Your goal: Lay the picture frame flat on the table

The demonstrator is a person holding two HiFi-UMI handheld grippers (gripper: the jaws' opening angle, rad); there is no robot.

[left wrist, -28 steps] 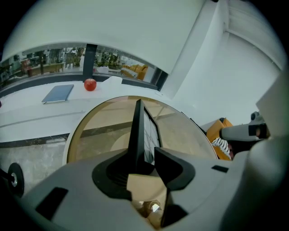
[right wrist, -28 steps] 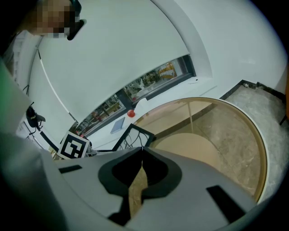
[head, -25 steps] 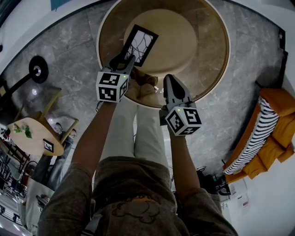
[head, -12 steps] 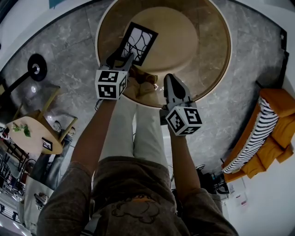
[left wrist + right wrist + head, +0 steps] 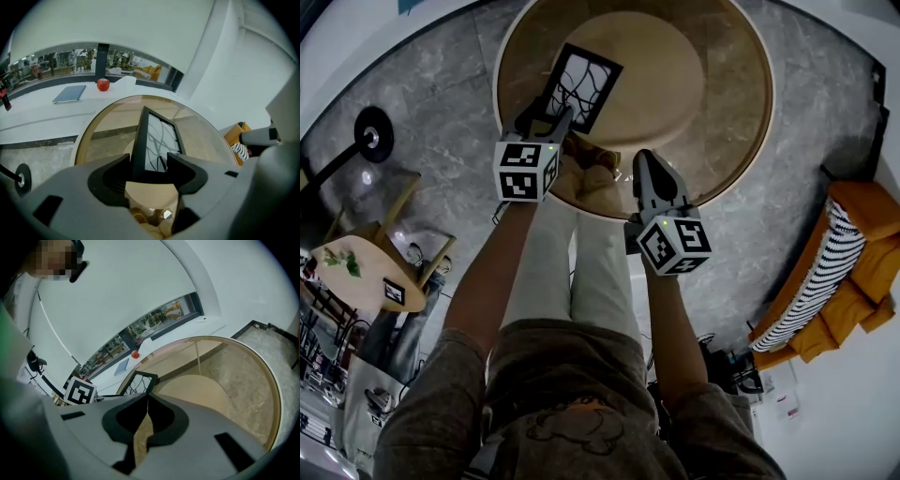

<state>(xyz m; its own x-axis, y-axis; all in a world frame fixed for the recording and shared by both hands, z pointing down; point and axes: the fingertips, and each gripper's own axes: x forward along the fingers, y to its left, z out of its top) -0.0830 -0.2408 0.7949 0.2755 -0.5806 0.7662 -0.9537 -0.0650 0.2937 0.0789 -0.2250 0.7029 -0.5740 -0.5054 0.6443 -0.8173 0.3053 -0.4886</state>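
— What is changing?
— Left gripper (image 5: 150, 164) fingers (image 5: 110, 178) are opening, letting go of the frame (image 5: 159, 138) between them on the tabletop (image 5: 712, 112).
— Flat yet?
— Looking nearly so; cannot tell fully. Right gripper (image 5: 146, 401) is idling clenched, empty.

We see a round, glass-topped surface (image 5: 727, 141) with a tan disc (image 5: 661, 80) under its middle. A black picture frame (image 5: 584, 87) rests on its left part, near the edge.
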